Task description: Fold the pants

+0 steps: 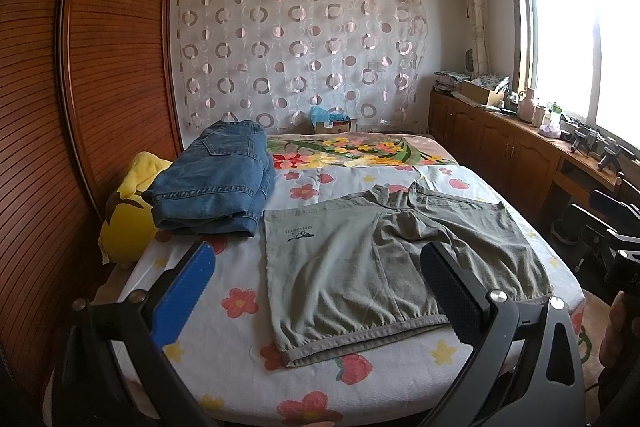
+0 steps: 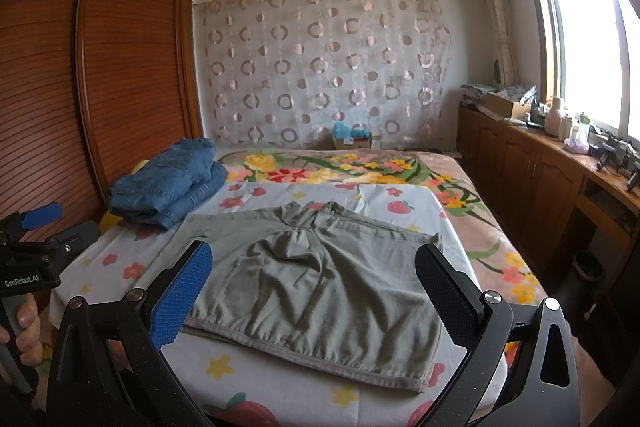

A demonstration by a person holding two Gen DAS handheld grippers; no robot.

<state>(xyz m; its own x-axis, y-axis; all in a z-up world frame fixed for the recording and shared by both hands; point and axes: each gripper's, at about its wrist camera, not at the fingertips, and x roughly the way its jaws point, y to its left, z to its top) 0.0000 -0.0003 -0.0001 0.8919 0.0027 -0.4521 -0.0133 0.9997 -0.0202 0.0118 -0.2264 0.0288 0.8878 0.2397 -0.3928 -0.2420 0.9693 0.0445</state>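
Grey-green shorts [image 1: 360, 259] lie spread flat on the bed, waistband toward me, legs pointing away; the right wrist view shows the shorts [image 2: 320, 287] too. My left gripper [image 1: 316, 263] hovers above the waistband's left part, open, nothing between its fingers. My right gripper [image 2: 314, 263] hangs open over the middle of the shorts, also empty. The left gripper [image 2: 40, 223] shows at the left edge of the right wrist view, held in a hand. The right gripper [image 1: 616, 223] appears at the right edge of the left wrist view.
Folded blue jeans [image 1: 216, 179] sit on the bed's [image 1: 224, 359] left side beside a yellow plush toy [image 1: 128, 219]. A wooden wardrobe [image 1: 100, 67] stands on the left, a low cabinet [image 1: 500, 143] with clutter under the window on the right.
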